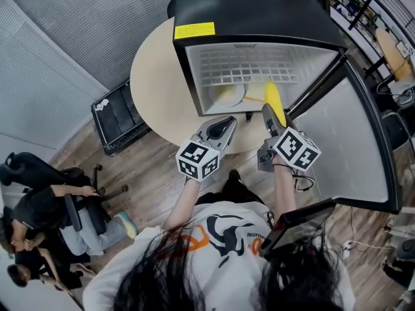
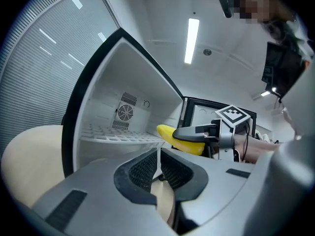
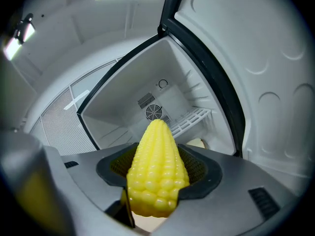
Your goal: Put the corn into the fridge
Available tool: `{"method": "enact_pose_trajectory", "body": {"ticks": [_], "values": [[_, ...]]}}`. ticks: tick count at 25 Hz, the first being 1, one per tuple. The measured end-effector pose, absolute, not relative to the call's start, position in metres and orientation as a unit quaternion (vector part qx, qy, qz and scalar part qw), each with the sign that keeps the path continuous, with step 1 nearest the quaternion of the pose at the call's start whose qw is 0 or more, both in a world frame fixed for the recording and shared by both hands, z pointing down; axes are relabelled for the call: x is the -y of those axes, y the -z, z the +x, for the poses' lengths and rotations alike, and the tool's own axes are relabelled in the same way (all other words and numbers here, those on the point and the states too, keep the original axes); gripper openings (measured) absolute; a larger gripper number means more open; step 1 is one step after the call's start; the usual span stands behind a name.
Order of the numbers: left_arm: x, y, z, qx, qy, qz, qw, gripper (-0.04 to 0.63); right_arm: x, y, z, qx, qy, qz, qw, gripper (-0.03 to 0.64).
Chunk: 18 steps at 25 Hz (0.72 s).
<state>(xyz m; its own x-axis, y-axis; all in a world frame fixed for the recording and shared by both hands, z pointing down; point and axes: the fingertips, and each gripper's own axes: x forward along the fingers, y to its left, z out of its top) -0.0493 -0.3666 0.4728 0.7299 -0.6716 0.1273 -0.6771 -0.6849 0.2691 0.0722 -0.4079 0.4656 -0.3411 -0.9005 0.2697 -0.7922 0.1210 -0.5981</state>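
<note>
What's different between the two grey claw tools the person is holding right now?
The right gripper is clamped on a yellow corn; the left gripper is shut on nothing. The right gripper pokes its load into the mouth of the fridge; the left gripper stops just short. Both are grey, carry a marker cube and point at the open fridge.

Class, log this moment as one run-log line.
right gripper shut on corn | corn pointed into open fridge | left gripper shut, empty | task: corn not yet released

Yellow corn [image 3: 156, 154] clamped in right tongs [image 3: 157, 173], tip toward open fridge [image 1: 259, 18]
</note>
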Motion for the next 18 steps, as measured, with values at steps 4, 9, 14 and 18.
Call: {"method": "enact_pose_trajectory", "body": {"ticks": [4, 9, 14, 18], "values": [[0.389, -0.472, -0.034, 0.367, -0.011, 0.918, 0.152, 0.020, 0.444, -0.457, 0.090, -0.745, 0.322, -0.580, 0.073, 0.254], [0.413, -0.472, -0.018, 0.367, -0.016, 0.918, 0.150, 0.020, 0.485, -0.460, 0.103, -0.746, 0.311, -0.585, 0.061, 0.253], [0.430, -0.473, -0.013, 0.371, -0.030, 0.916, 0.147, 0.020, 0.524, -0.471, 0.105, -0.753, 0.292, -0.589, 0.029, 0.253], [0.438, -0.479, -0.014, 0.379, -0.038, 0.912, 0.152, 0.020, 0.551, -0.483, 0.113, -0.746, 0.265, -0.611, -0.008, 0.253]]}}
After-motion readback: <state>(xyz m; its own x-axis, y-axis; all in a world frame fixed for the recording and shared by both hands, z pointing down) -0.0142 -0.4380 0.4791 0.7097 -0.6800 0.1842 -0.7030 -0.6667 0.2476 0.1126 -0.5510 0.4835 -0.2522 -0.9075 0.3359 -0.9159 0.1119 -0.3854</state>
